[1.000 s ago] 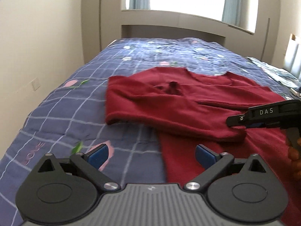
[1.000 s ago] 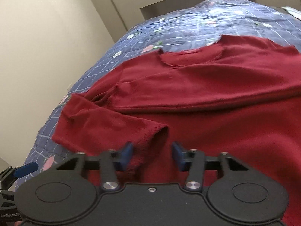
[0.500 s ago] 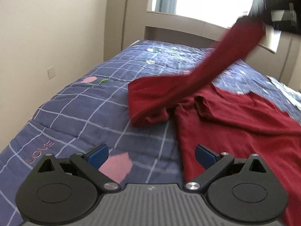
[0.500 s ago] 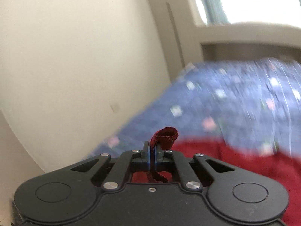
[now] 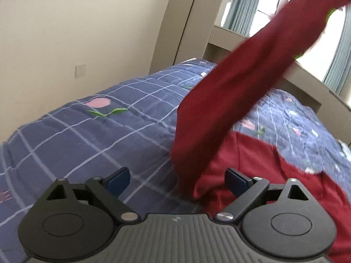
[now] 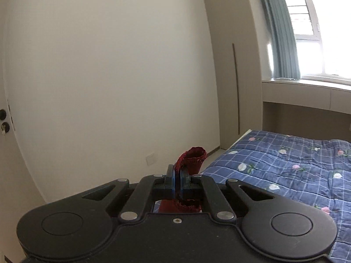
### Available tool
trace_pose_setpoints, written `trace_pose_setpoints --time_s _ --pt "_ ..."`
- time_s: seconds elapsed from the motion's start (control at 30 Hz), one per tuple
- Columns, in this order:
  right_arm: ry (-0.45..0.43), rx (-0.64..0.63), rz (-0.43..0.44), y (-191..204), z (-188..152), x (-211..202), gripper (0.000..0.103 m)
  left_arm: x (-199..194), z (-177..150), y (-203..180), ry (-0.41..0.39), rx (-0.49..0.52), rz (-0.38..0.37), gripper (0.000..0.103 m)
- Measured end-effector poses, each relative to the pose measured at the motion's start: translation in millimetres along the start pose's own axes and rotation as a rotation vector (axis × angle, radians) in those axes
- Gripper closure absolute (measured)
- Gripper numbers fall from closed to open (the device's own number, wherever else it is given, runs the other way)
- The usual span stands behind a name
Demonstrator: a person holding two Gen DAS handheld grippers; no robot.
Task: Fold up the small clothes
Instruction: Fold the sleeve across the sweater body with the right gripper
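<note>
A dark red sweater [image 5: 258, 166] lies on the blue checked bedspread [image 5: 92, 135]. One sleeve [image 5: 241, 83] is stretched taut, rising from the bed to the upper right of the left wrist view. My right gripper [image 6: 177, 182] is shut on the sleeve's cuff [image 6: 193, 157], held high above the bed. My left gripper [image 5: 177, 179] hovers low near the bed's left side, its jaws closing. The lower end of the raised sleeve hangs between its blue pads [image 5: 119, 178], and they do not touch it.
A cream wall [image 6: 109, 65] with a socket [image 5: 80, 71] runs along the bed's left side. A tall cupboard [image 6: 232, 65] stands in the corner, with a window [image 6: 318, 26], blue curtains and a ledge behind the bed. A door handle [image 6: 3, 115] shows far left.
My right gripper closed on the sleeve cuff and rose high, pulling the sleeve up off the sweater. My left gripper moved across the bed and rolled, and now faces the sleeve's base.
</note>
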State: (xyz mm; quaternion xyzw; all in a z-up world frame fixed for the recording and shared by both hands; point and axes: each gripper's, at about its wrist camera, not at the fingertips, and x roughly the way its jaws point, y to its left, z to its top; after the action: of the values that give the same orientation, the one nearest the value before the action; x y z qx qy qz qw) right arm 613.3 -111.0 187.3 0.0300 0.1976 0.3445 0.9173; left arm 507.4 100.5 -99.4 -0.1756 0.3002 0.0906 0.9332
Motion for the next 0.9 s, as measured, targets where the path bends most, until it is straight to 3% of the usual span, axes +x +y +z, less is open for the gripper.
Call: trace_pose_setpoints --time_s 0.07,0.13,0.17,0.23,0.37,0.5,0.57,0.63,0.73,0.9 --pt "-0.007 0.010 -0.024 -17 -3 -10 0.100 8 5 -1 -0.005 -0.002 -0.011 0.028" --pt "-0.010 0.028 -0.060 -38 -12 -25 0.100 14 10 -8 0.019 0.062 -0.011 0.071" --pt "-0.008 0.039 -0.078 -47 -18 -32 0.100 13 10 -12 0.014 0.105 -0.001 0.077" --pt "0.003 0.072 -0.131 -72 -44 -50 0.100 10 7 -20 -0.024 0.212 0.037 0.086" --pt "0.069 0.193 -0.261 -125 -121 -73 0.100 11 -10 -36 -0.014 0.374 0.079 0.088" --pt "0.195 0.354 -0.388 -177 -218 -77 0.100 13 -27 -47 0.057 0.477 0.044 0.079" --pt "0.234 0.444 -0.409 -188 -254 -73 0.100 7 -32 -48 0.043 0.528 0.038 0.072" --pt "0.238 0.494 -0.411 -187 -282 -83 0.100 0 -32 -46 0.034 0.563 0.037 0.039" --pt "0.219 0.499 -0.412 -174 -303 -95 0.100 -14 -27 -30 0.025 0.547 0.013 0.010" --pt "0.202 0.503 -0.411 -172 -302 -91 0.100 -32 -15 4 0.062 0.452 -0.077 0.005"
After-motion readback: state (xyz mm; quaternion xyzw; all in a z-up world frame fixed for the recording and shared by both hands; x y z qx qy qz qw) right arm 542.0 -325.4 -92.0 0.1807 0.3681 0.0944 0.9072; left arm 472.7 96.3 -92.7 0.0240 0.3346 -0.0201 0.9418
